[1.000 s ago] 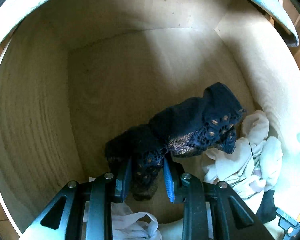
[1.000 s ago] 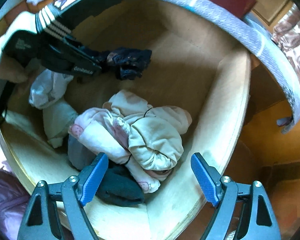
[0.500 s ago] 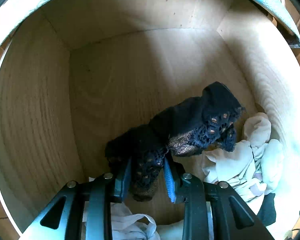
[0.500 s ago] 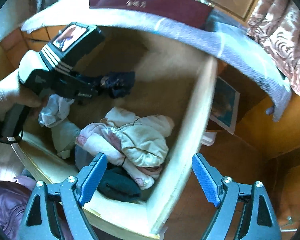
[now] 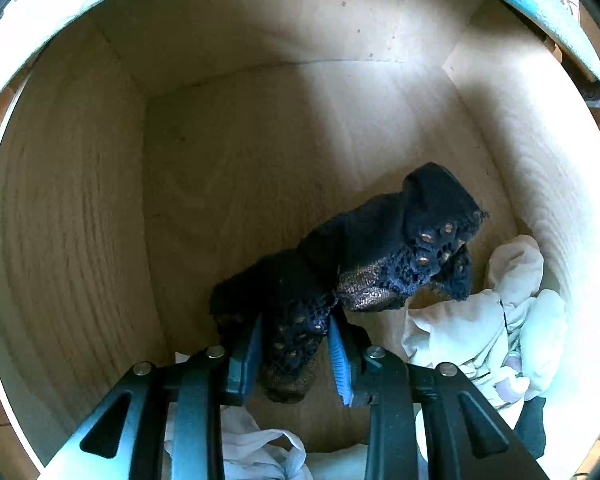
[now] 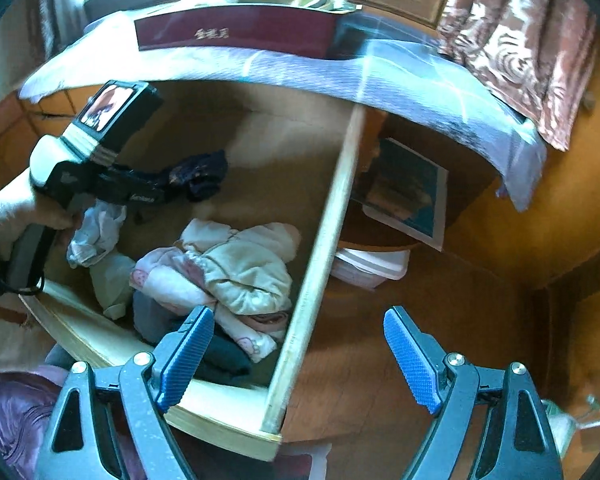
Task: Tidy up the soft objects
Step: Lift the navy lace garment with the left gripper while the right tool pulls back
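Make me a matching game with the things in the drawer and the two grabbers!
Things:
1. dark lace garment
2. pink and cream bundle
3. right gripper
4. maroon box

Places or states:
A. jaws wide, nothing between them
B. on the cloth above the drawer
C. pinched by the left gripper
D. piled against the drawer's side wall

Pairs: 1-C, 2-D, 3-A, 4-B

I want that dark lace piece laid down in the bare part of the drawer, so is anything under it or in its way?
Nothing visible. The left gripper holds the dark lace piece over bare drawer floor; the white clothes lie off to one side.
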A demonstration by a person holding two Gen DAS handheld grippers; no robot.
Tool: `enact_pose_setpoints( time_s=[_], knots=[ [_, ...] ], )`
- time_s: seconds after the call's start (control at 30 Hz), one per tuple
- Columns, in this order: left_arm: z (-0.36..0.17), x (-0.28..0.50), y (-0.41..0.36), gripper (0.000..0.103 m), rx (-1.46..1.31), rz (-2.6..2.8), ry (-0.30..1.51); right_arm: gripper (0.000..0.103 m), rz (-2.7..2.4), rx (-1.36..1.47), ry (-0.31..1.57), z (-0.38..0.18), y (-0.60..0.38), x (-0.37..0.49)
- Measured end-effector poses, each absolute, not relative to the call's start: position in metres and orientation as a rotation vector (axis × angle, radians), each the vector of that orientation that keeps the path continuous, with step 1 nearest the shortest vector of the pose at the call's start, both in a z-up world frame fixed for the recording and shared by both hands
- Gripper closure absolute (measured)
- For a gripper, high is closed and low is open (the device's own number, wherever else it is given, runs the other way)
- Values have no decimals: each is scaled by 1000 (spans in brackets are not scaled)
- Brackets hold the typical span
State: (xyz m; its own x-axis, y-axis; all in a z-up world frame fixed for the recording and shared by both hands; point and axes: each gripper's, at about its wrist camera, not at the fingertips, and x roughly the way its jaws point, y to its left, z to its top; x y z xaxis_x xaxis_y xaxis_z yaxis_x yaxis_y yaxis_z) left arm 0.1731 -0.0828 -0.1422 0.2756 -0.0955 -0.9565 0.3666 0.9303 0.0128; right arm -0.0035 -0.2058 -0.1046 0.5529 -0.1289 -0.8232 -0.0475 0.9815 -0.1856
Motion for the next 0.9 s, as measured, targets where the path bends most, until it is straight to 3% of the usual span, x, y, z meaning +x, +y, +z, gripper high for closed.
enact_pose_setpoints(
  time_s=[0.43, 0.73, 0.8, 0.9],
  knots=[
    [-142, 176, -87, 68, 274, -345, 1265, 15, -104, -59, 950, -98, -226, -13],
    [-143, 180, -104, 55, 373, -356, 1240, 15, -98, -37, 974, -107, -229, -10],
    [-144, 181, -108, 47, 382, -357, 1229, 15, -98, -28, 975, -108, -231, -9],
    [-150, 180, -112, 47, 413, -328, 1209, 15, -95, -30, 981, -109, -230, -9]
  ],
)
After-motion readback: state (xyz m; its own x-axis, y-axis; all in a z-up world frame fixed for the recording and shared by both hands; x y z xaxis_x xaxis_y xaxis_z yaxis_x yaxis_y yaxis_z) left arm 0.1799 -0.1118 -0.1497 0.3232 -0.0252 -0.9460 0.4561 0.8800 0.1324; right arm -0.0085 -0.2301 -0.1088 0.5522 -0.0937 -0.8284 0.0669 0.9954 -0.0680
